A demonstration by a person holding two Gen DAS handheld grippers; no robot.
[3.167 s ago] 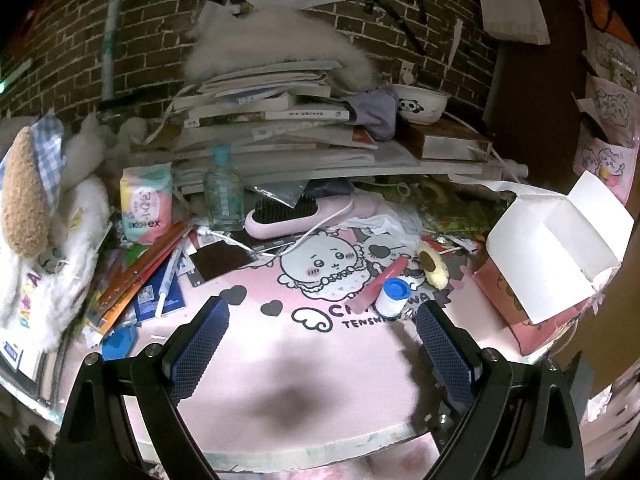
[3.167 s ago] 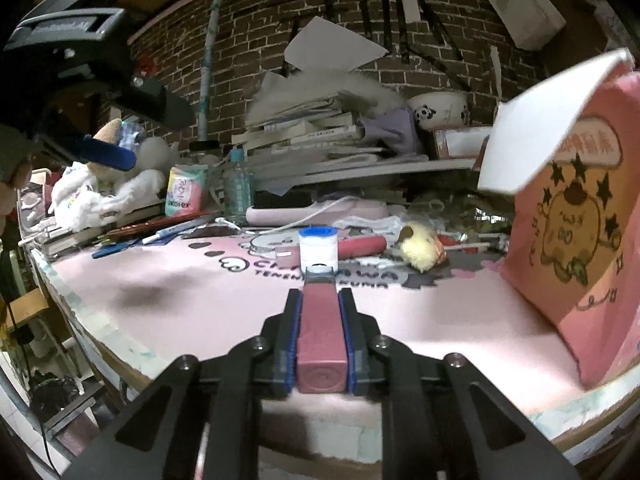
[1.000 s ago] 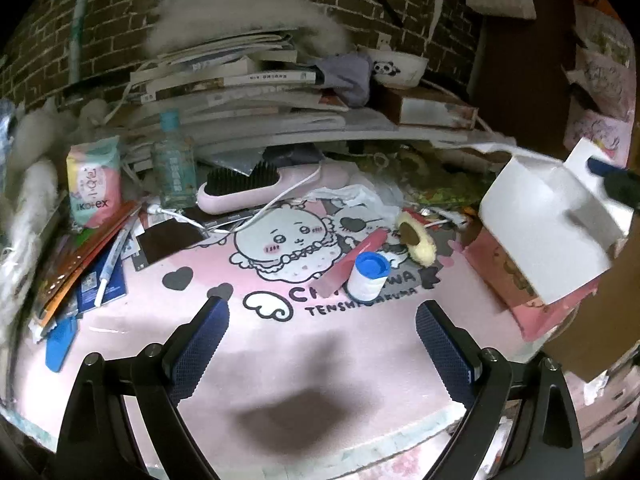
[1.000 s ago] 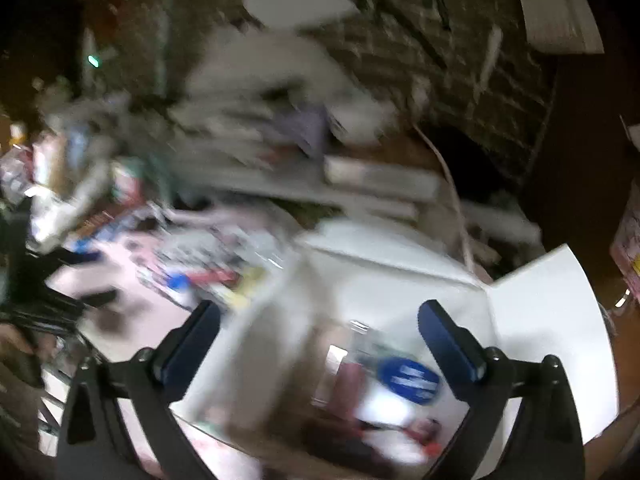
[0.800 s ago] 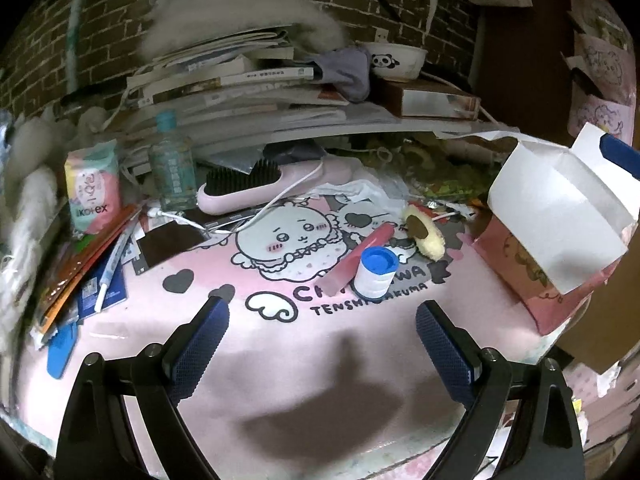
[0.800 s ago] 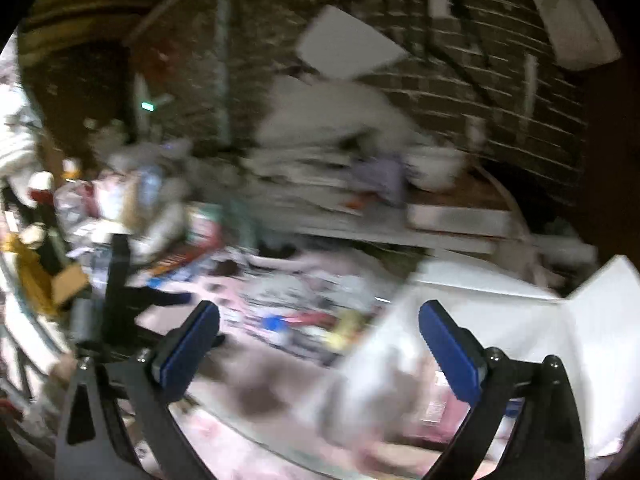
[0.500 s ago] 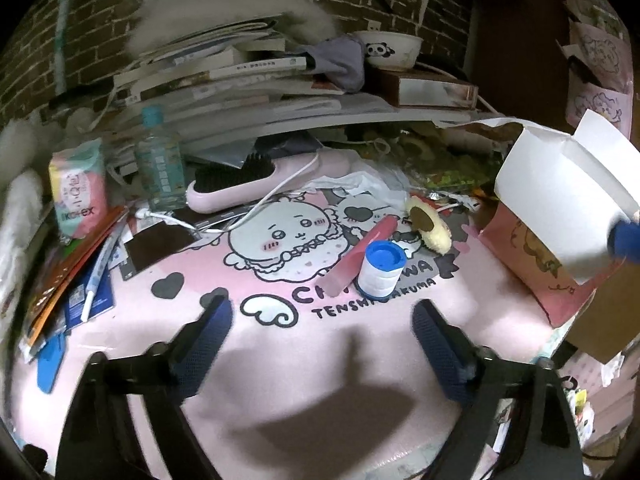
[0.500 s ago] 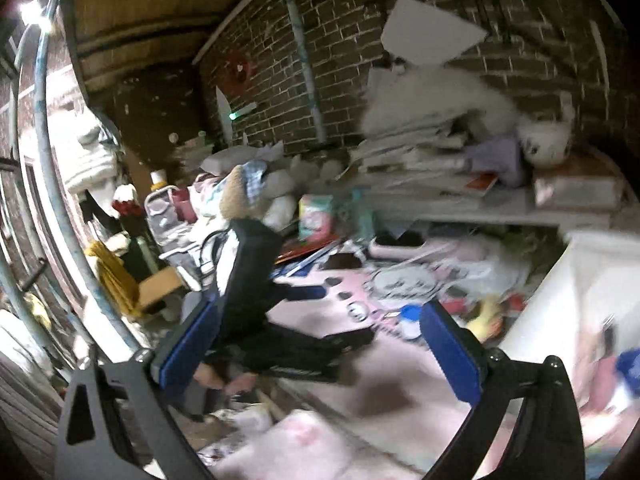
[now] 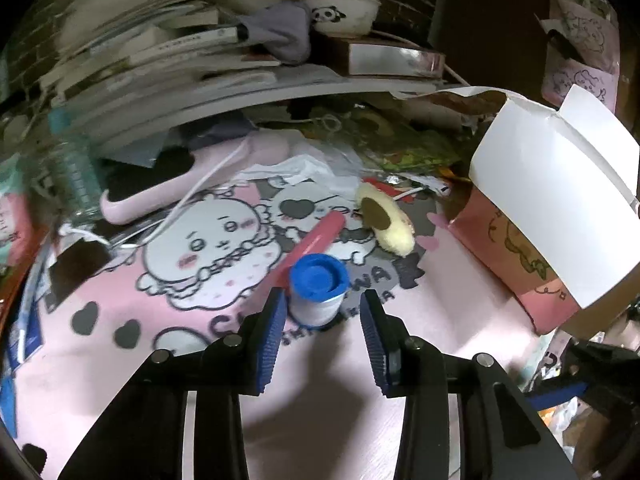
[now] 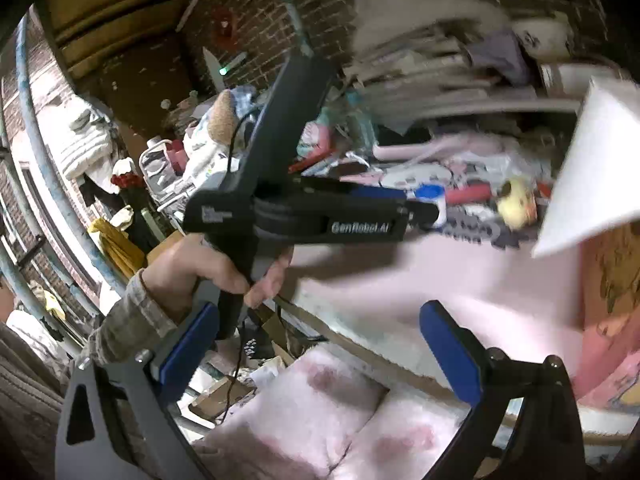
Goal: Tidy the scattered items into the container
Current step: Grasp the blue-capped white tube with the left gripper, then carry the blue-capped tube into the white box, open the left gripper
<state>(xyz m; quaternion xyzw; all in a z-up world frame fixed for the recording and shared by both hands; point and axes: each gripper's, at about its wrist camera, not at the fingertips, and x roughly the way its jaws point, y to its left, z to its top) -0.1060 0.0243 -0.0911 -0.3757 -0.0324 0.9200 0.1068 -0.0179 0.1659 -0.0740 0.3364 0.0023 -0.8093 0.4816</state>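
On the pink mat, the left gripper is closing around the blue-capped white bottle, its pads not yet pressing. To the right stands the open pink box. The right gripper hangs wide open, empty, below the table edge.

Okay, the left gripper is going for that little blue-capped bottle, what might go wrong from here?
The left gripper is closing with the blue-capped bottle between its pads, and the right pad still shows a gap. Closing off-centre may tip the upright bottle. The red tube lies right behind it, so a push forward could knock it along. The pink box has a white flap hanging over its opening, which might block the drop.
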